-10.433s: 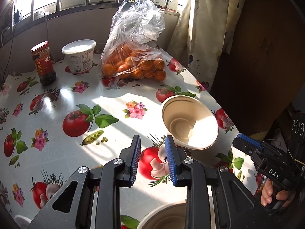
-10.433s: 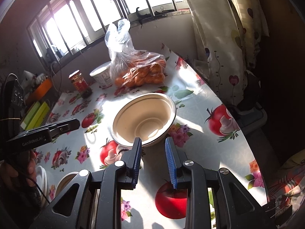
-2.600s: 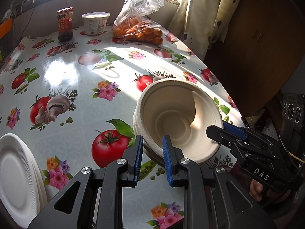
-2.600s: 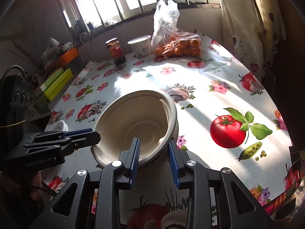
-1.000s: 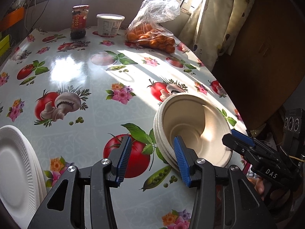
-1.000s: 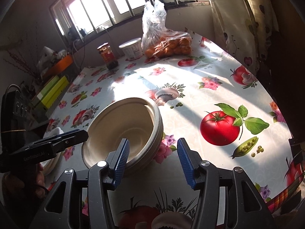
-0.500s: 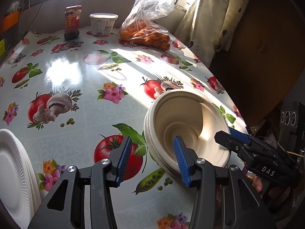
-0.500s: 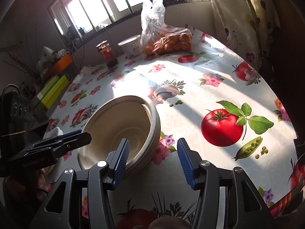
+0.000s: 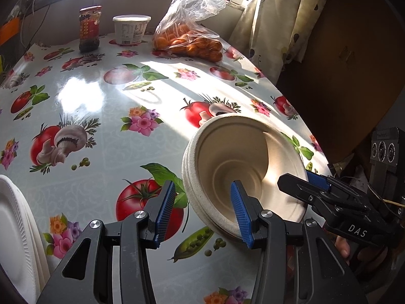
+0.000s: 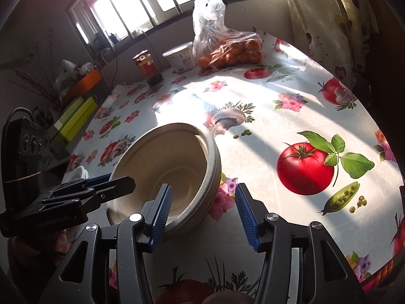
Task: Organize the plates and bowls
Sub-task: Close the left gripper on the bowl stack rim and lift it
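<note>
Both tongs gape around the near rim of a stack of nested beige paper bowls.

The left gripper [image 9: 202,211] stands open, one blue pad inside the bowl stack [image 9: 238,162], the other outside, neither pressing; the right gripper [image 10: 203,211] does likewise from the other side. The stack sits at lower centre on the tomato-print tablecloth [image 9: 101,101]. White plates [image 9: 15,240] lie at lower left. Farther up stand a bag of oranges [image 9: 189,40], a white tub [image 9: 131,29] and a sauce jar [image 9: 89,29].
</note>
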Available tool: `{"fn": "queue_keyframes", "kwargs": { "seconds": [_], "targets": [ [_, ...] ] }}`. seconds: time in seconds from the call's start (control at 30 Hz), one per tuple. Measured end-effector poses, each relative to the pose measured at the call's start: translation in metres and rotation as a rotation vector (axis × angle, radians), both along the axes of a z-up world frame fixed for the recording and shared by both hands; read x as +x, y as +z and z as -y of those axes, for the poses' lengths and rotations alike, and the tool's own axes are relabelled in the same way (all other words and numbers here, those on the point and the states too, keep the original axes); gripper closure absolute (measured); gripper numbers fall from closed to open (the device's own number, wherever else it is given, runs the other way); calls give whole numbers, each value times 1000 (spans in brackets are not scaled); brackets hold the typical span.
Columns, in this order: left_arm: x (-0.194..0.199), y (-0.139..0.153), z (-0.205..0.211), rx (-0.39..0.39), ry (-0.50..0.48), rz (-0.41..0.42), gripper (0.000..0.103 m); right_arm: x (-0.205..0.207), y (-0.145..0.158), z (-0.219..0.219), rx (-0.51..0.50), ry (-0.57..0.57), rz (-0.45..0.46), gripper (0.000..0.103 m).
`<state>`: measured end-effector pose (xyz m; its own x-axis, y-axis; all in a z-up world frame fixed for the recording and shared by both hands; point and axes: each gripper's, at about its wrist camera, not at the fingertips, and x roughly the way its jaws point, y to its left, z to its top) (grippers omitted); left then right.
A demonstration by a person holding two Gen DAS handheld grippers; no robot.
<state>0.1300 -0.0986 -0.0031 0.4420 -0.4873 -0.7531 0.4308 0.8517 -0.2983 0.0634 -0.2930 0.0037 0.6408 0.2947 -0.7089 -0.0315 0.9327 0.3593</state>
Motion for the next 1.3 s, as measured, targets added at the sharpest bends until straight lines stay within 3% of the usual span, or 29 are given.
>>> {"fn": "queue_keyframes", "kwargs": {
  "seconds": [0.43, 0.6, 1.3],
  "targets": [
    [0, -2, 1, 6, 2, 1, 70, 0, -1, -6, -15, 26, -1, 68],
    [0, -2, 0, 17, 11, 6, 76, 0, -1, -6, -8, 22, 0, 69],
    [-1, 2, 1, 30, 20, 14, 76, 0, -2, -4, -6, 21, -1, 73]
  ]
}}
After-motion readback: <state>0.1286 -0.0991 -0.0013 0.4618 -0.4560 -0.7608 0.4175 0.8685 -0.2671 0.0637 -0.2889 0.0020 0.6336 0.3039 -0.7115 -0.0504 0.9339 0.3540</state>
